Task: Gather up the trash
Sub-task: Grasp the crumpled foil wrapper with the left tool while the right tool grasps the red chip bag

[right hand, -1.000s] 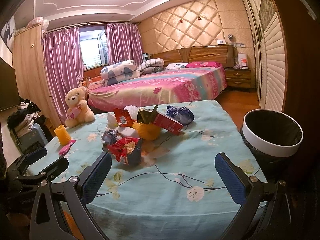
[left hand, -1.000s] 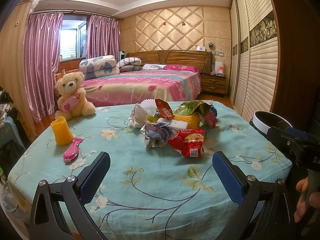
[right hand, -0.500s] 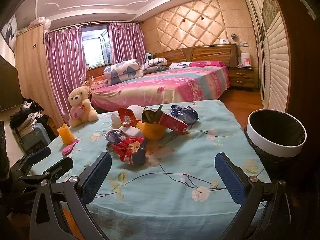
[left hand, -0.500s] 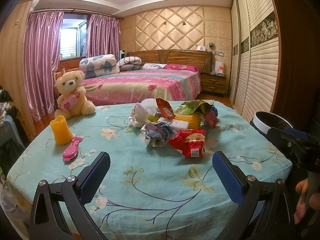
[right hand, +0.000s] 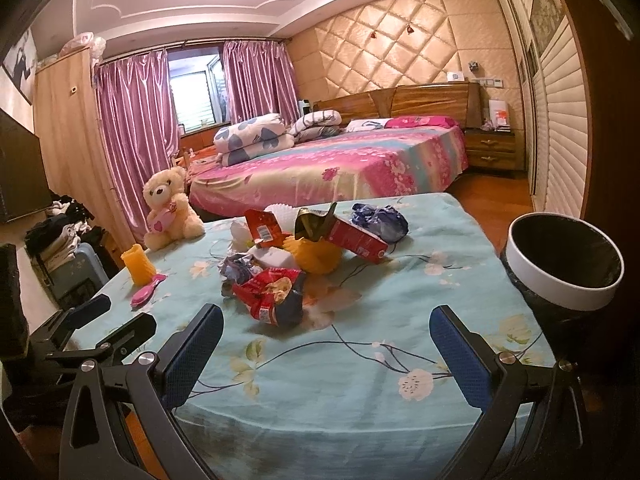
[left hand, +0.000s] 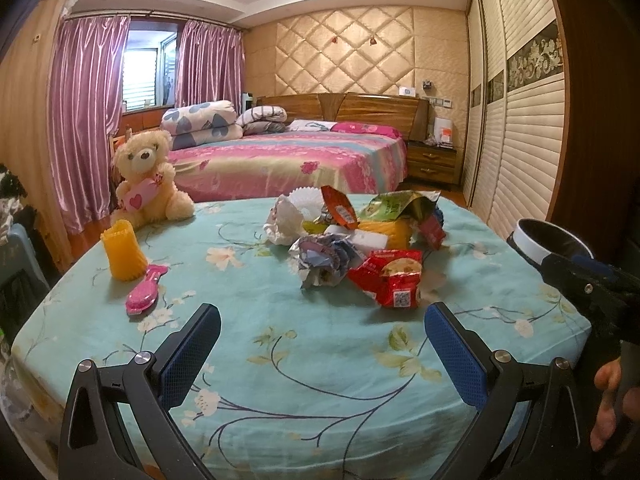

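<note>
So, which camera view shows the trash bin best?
The right wrist view: the trash bin shows its whole white rim and dark inside, beside the table. In the left wrist view, the right gripper hides most of the bin.

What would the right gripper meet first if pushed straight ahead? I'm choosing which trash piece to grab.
Probably the red snack bag, nearest piece of the pile, just left of centre between the open right gripper fingers; depth is uncertain.

Right gripper [right hand: 326, 344] spread wide over floral table [right hand: 360, 380], wrapper pile [right hand: 296, 256] ahead, bin [right hand: 568, 292] at right
</note>
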### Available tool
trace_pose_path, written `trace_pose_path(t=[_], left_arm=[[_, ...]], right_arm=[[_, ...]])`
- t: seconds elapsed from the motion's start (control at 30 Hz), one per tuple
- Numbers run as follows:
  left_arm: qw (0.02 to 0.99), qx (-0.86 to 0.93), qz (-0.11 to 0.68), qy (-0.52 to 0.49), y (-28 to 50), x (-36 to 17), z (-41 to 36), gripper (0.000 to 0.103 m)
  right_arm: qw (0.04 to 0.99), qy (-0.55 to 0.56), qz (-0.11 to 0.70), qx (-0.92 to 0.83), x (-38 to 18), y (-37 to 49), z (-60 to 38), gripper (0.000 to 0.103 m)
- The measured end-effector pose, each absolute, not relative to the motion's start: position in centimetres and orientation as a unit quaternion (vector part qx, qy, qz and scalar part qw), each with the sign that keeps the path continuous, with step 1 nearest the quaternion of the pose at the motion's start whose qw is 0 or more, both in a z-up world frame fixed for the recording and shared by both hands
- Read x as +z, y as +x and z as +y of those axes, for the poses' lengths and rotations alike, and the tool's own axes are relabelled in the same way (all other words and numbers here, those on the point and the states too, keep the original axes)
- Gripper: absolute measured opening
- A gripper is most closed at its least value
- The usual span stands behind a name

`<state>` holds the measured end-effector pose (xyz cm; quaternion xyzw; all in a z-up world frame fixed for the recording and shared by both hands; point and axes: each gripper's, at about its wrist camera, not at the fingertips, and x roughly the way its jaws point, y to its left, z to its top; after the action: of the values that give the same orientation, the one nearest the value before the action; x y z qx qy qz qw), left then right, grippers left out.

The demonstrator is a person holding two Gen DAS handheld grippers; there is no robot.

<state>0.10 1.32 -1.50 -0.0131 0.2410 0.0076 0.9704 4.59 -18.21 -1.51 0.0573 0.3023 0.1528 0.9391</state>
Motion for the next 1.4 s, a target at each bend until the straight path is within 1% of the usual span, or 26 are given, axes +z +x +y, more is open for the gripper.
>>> trace_pose_path(t=[0.1, 0.27, 0.43, 0.6, 0.73, 0.8, 0.9, 0.97, 1.07, 1.1, 1.17, 1.2, 1.3, 1.33, 1.37, 1.4], left_arm=[[0.968, 0.013, 0.249, -0.011, 0.7, -1.8, 1.8, 0.101], [0.963, 0.025, 0.269, -0.013, 2.4, -2.4, 2.9, 0.096], [0.957, 0.027, 0.288, -0.028, 4.4, -3.0, 4.1, 0.095], [0.951, 0.019, 0.305, -0.036, 6.9, -3.2, 5.0, 0.094], [0.948, 0.012, 0.316, -0.033, 9.1, -3.5, 5.3, 0.094], [0.947, 0.008, 0.320, -0.034, 10.0, -3.6, 5.6, 0.093], [0.944, -0.002, 0.328, -0.043, 11.9, -4.0, 6.3, 0.090], [0.940, -0.012, 0.336, -0.050, 13.0, -4.3, 6.7, 0.087], [0.934, -0.027, 0.350, -0.057, 15.1, -4.9, 7.0, 0.083], [0.933, -0.030, 0.353, -0.057, 15.5, -4.9, 7.0, 0.083], [0.929, -0.038, 0.363, -0.057, 16.5, -5.2, 7.0, 0.081], [0.927, -0.041, 0.368, -0.056, 17.1, -5.3, 7.0, 0.080], [0.920, -0.056, 0.384, -0.050, 18.4, -5.7, 6.6, 0.074], [0.918, -0.060, 0.390, -0.044, 18.8, -5.9, 6.4, 0.067], [0.915, -0.065, 0.397, -0.038, 19.2, -6.1, 6.1, 0.056], [0.911, -0.069, 0.405, -0.033, 19.5, -6.4, 5.9, 0.050]], right_arm=[[0.934, 0.064, 0.311, 0.166, -1.9, 5.1, -18.0, 0.103], [0.920, 0.078, 0.337, 0.185, -3.1, 6.4, -17.4, 0.103], [0.910, 0.082, 0.357, 0.193, -4.3, 7.5, -16.8, 0.103], [0.903, 0.083, 0.370, 0.201, -5.0, 8.7, -16.0, 0.100], [0.896, 0.077, 0.383, 0.212, -5.6, 9.9, -14.8, 0.094], [0.891, 0.076, 0.391, 0.217, -6.1, 10.7, -14.2, 0.093], [0.883, 0.076, 0.406, 0.221, -6.9, 11.8, -13.4, 0.092], [0.879, 0.075, 0.415, 0.222, -7.4, 12.5, -13.1, 0.089], [0.867, 0.091, 0.434, 0.228, -8.3, 13.8, -13.0, 0.088], [0.864, 0.097, 0.439, 0.228, -8.4, 14.1, -13.1, 0.087], [0.857, 0.105, 0.449, 0.231, -8.8, 14.7, -13.0, 0.080], [0.855, 0.106, 0.452, 0.233, -8.9, 14.9, -13.0, 0.079], [0.848, 0.110, 0.458, 0.243, -9.1, 15.3, -12.9, 0.073], [0.846, 0.112, 0.460, 0.245, -9.2, 15.4, -12.9, 0.068], [0.844, 0.113, 0.463, 0.247, -9.3, 15.5, -12.9, 0.060], [0.842, 0.114, 0.466, 0.247, -9.4, 15.6, -13.0, 0.055]])
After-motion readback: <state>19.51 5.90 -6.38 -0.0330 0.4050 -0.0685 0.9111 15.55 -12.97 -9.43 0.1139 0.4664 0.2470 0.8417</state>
